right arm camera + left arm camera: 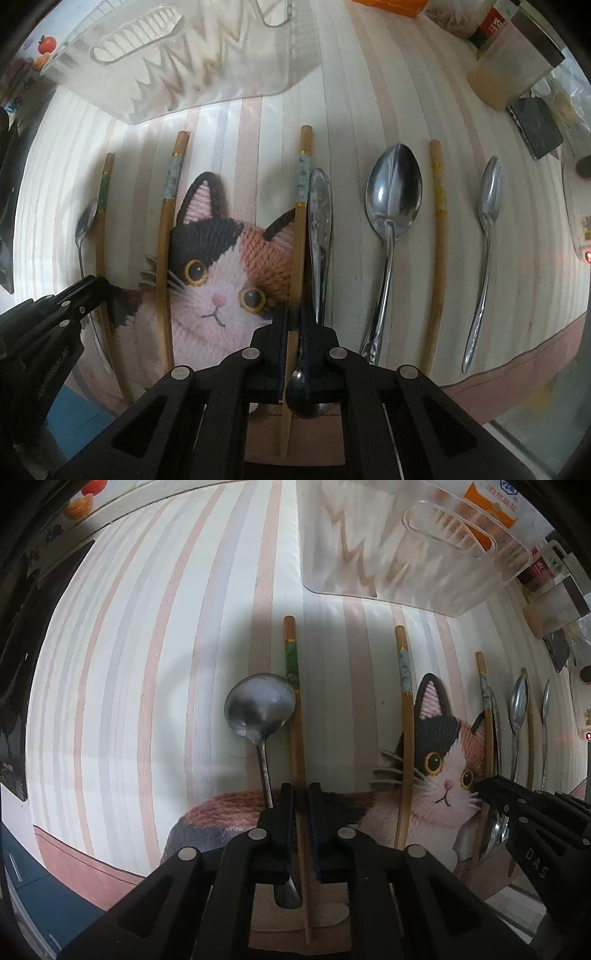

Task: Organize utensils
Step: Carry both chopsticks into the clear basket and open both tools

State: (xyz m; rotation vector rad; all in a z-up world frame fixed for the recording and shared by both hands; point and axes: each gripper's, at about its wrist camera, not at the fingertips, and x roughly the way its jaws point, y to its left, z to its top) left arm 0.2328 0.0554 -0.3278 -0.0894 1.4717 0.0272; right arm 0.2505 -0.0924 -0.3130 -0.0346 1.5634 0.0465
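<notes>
Chopsticks and spoons lie in a row on a striped cloth with a cat picture. My left gripper [301, 792] is shut on a green-banded chopstick [295, 723]; a round metal spoon [258, 705] lies just left of it. My right gripper [293, 314] is shut on a pale-banded chopstick [301, 229], with a spoon [319, 221] right beside it. A clear plastic organizer tray [388, 542] sits beyond the row; it also shows in the right wrist view [177, 59].
Right of my right gripper lie a large spoon [393, 192], a yellow-banded chopstick [437, 229] and a slim spoon [487, 206]. Another pale-banded chopstick [168, 221] crosses the cat. Jars and packets [513, 62] stand at the far right.
</notes>
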